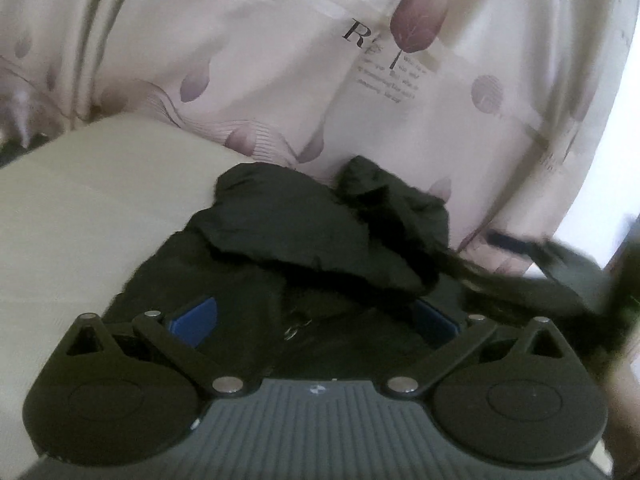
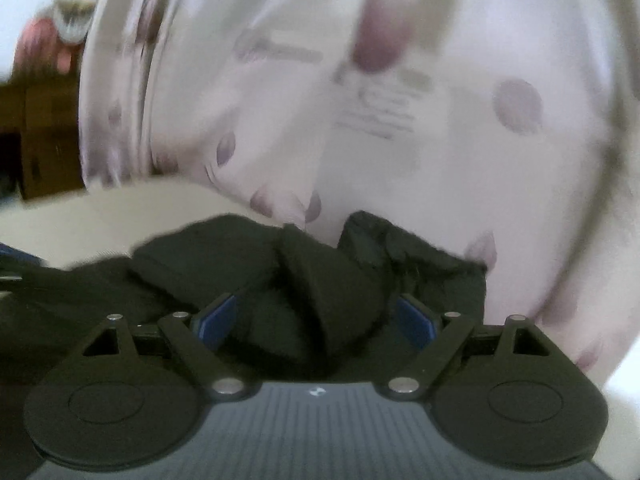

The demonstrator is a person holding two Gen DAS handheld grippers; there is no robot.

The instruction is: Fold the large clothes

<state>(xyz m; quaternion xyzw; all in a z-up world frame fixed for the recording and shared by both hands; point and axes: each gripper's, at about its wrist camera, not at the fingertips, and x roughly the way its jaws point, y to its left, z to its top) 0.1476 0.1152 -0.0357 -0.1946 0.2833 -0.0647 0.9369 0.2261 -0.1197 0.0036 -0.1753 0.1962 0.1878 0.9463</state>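
A black padded garment (image 1: 304,240) lies bunched on a beige surface (image 1: 100,208), with a metal zip pull (image 1: 294,330) showing on it. My left gripper (image 1: 314,320) hangs just above the cloth; its blue pads (image 1: 194,320) are spread wide and nothing is pinched between them. The right wrist view is blurred. There the same black garment (image 2: 320,280) shows, and a raised fold of it sits between the spread blue pads (image 2: 218,320) of my right gripper (image 2: 316,320). The pads do not press on the fold.
A pale curtain (image 1: 360,100) printed with purple leaves and lettering hangs close behind the surface. Brown furniture (image 2: 44,132) stands at the far left of the right wrist view. A dark blurred shape (image 1: 560,268) crosses the right edge of the left wrist view.
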